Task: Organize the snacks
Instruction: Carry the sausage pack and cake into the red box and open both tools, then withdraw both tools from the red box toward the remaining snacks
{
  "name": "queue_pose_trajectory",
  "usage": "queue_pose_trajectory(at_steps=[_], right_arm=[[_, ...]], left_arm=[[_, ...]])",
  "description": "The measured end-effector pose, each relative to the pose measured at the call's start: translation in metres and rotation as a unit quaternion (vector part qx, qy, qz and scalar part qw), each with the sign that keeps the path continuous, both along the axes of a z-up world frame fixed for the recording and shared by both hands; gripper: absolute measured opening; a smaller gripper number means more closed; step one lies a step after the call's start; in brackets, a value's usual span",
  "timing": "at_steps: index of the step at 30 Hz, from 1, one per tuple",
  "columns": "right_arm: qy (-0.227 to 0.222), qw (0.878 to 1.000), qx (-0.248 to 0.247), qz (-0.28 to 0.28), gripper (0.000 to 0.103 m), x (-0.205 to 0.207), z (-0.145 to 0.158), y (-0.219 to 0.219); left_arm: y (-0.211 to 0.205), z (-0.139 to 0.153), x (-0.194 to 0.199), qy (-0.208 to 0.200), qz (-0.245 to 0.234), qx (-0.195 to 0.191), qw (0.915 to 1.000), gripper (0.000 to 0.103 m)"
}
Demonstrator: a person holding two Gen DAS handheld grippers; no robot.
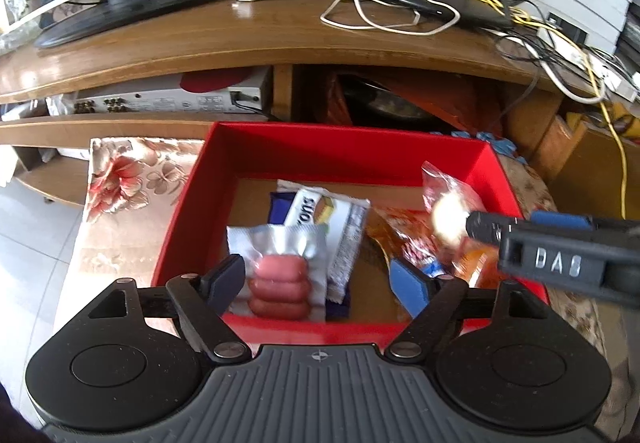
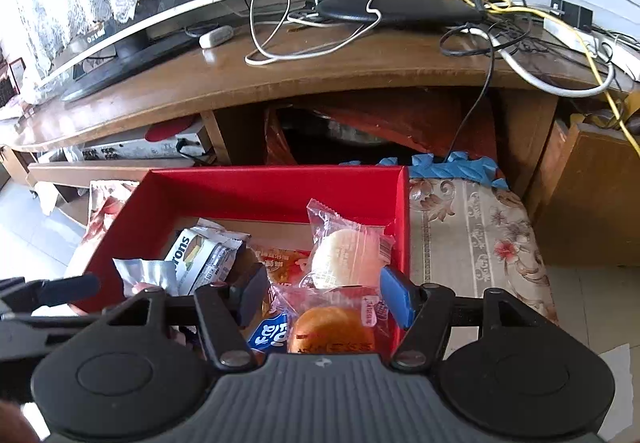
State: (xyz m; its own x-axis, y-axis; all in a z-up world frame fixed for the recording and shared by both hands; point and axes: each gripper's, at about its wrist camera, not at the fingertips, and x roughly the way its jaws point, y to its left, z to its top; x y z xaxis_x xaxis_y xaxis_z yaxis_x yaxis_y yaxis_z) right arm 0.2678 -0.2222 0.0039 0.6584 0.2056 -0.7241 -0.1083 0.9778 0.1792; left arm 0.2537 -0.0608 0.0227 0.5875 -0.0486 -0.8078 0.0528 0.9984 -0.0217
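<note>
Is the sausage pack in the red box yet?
In. The sausage pack lies flat on the red box floor, beside other snacks.

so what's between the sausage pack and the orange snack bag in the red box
In the left wrist view, a white wafer packet lies between the sausage pack and the orange snack bag, inside the red box.

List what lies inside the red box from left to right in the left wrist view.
Sausage pack → white wafer packet → orange snack bag → clear-wrapped pale bun, at the right gripper's tip, all in the red box.
</note>
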Motion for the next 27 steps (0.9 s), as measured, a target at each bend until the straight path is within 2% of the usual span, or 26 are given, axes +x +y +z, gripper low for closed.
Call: queue_pose_trajectory(at_steps=[5,9,14,21,27], right_arm=[[-0.014,1.000,0.006,-0.003,0.064,-0.015,0.012,-0.007],[-0.019,1.000,0.009,-0.005,0.064,-0.031,0.019,-0.016],[-0.009,1.000,0.022,-0.006,0.065,-0.054,0.017,-0.026],[0.013,1.000,0.024,-0.002,0.065,-0.071,0.007,-0.035],[0.022,0.999,0.028,-0.002,0.065,-0.069,0.004,-0.038]], left_arm=[[-0.006,-0.002,-0.020,0.009,-0.021,-0.005,0.9997,0.085],[-0.013,-0.012,-0.032,0.032,-0.042,-0.014,0.9985,0.085],[-0.024,-0.034,-0.031,0.061,-0.055,-0.016,0.9965,0.085],[-0.036,-0.052,-0.025,0.068,-0.086,-0.019,0.9938,0.085],[-0.034,-0.067,-0.022,0.100,-0.090,-0.049,0.9897,0.085]])
